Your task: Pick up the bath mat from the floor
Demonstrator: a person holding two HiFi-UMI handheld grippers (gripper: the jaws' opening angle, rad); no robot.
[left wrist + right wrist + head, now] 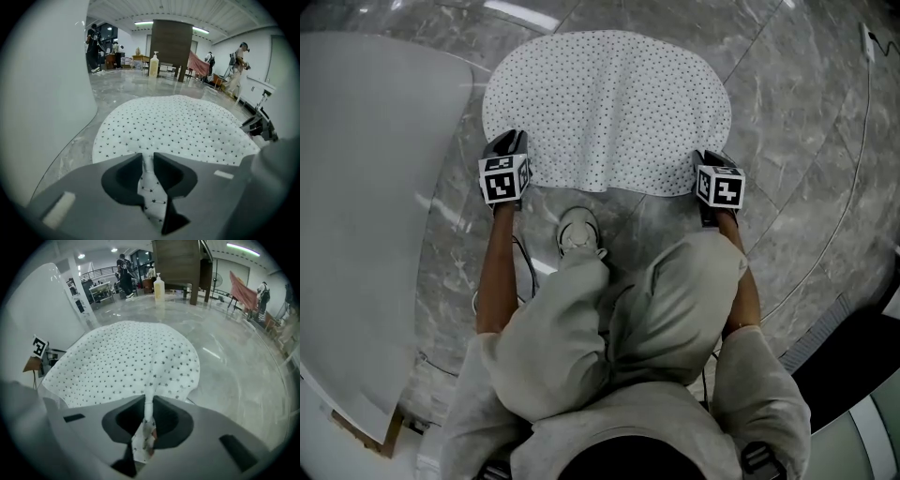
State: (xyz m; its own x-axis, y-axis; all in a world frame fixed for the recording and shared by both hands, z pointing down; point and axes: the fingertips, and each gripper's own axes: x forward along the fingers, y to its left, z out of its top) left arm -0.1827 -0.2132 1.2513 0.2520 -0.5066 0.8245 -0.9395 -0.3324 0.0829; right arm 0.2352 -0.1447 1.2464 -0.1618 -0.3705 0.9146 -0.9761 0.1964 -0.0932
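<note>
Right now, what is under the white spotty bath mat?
The white, black-dotted fabric bath mat lies on the grey marble floor; whatever is beneath it is covered. The left gripper and right gripper pinch its near edge.

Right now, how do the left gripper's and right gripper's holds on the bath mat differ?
The left gripper pinches the near edge of the bath mat at its left end, beside a white curved wall; the right gripper pinches its right end, over floor. The left gripper holds a flat dotted strip; the right gripper a thin bunched fold. Both are shut on the bath mat.
</note>
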